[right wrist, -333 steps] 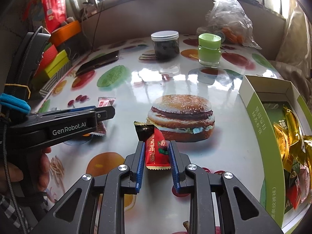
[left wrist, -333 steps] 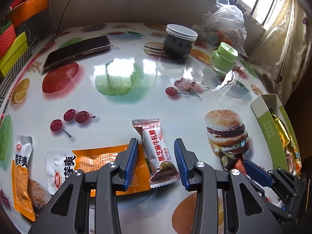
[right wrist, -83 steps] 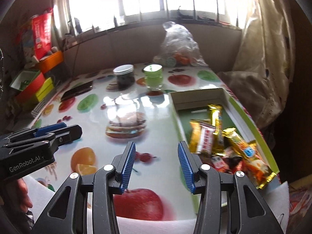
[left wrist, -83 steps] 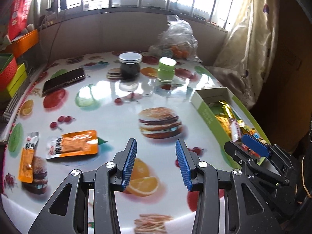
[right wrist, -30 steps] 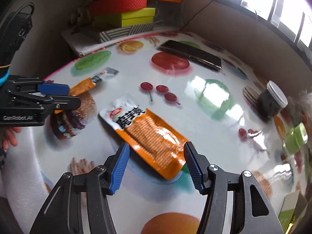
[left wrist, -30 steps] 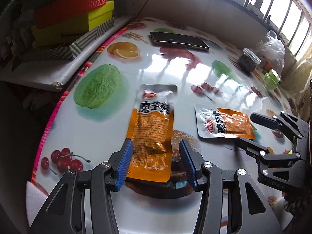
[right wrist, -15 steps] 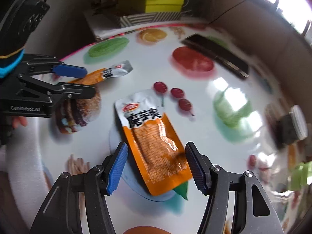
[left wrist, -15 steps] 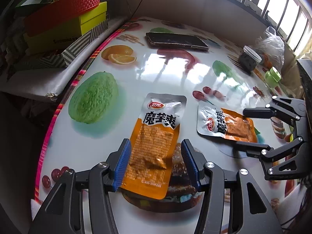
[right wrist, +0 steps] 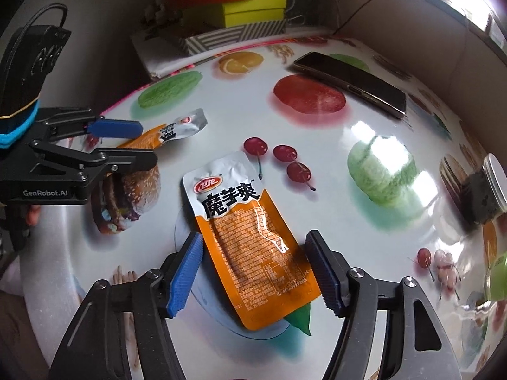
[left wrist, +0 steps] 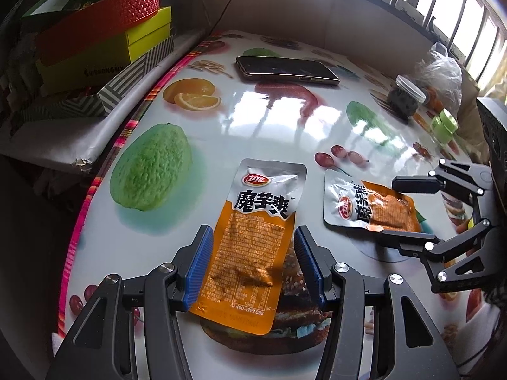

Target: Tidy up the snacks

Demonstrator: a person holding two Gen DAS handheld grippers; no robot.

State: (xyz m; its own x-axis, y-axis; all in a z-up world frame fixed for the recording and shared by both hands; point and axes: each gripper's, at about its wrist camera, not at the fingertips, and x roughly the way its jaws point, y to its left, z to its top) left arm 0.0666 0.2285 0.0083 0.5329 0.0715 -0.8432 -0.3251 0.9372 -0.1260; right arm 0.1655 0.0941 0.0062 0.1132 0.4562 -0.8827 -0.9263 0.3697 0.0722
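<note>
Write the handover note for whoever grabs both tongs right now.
Left tongs: open, have just widened, straddling the left orange konjac pouch, not clamped.
Right tongs: open, have just widened, straddling the right orange konjac pouch, not clamped.
Both pouches lie flat on the fruit-print table.
Done: tongs lined up.
Left: close, lift, put both away.

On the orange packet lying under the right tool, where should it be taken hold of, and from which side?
Grip the orange packet across its narrow width at the orange lower half, coming down from above. It lies flat on the table, so only its long side edges offer purchase. The right tool already straddles those edges, jaws open and just widened, pads not yet touching.
</note>
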